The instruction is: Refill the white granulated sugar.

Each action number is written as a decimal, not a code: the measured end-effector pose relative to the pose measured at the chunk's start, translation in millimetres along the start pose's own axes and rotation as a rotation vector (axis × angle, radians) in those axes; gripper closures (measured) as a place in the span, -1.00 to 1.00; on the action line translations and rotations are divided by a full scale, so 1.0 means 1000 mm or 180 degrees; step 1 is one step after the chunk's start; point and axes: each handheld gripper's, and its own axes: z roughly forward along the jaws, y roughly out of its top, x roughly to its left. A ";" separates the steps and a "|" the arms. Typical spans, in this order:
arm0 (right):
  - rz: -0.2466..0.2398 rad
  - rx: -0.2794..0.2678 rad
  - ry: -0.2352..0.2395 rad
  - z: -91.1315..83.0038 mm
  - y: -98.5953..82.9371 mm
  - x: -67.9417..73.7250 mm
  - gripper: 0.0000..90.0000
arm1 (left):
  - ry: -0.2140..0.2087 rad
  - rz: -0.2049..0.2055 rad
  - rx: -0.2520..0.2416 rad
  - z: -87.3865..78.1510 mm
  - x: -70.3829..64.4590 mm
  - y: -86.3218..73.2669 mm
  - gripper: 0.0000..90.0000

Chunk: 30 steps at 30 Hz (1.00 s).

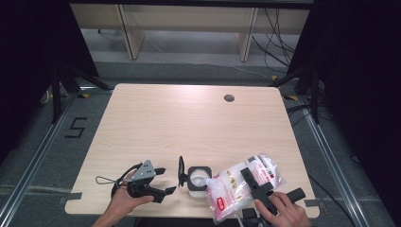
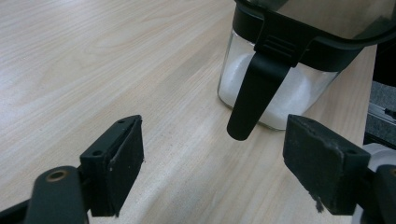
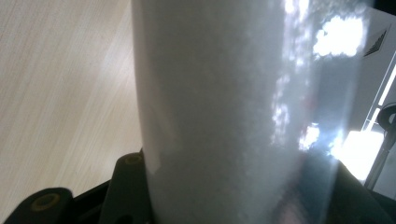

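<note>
Clamping one bag point(image 1: 241, 185) of white grains, the right gripper point(image 1: 257, 189) tilts it beside one jar point(image 1: 197, 180). Its lid point(image 1: 181, 171) stands open. The left gripper point(image 1: 163, 182) waits nearby on the table point(image 1: 189, 123), jaws apart.

Pale wooden table point(image 1: 189, 123) on grey floor point(image 1: 28, 142) (cables point(image 1: 279, 42) behind).

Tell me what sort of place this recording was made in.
Probably a lab or recording workspace, not a kitchen. A bare wooden table stands between black curtains, loose cables trail over the grey floor, and a "5" is taped there beside a metal rail.
</note>
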 end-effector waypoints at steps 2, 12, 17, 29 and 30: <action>-0.0039 -0.0025 -0.0029 0.000 -0.001 -0.001 0.21 | 0.0008 -0.0031 -0.0006 0.000 0.000 0.000 -0.55; -0.0054 -0.0026 -0.0025 0.000 -0.001 -0.002 0.22 | 0.0001 0.0003 0.0002 0.000 0.000 0.000 -0.55; -0.0058 -0.0019 -0.0015 0.000 -0.001 -0.001 0.22 | 0.0007 0.0003 0.0022 0.000 0.000 0.000 -0.55; -0.0005 0.0028 -0.0010 -0.001 -0.002 -0.002 0.22 | 0.0010 0.0003 0.0008 0.000 0.000 0.000 -0.55; -0.0105 -0.0006 -0.0030 0.000 -0.002 -0.003 0.22 | 0.0007 0.0000 0.0024 0.000 0.000 0.000 -0.55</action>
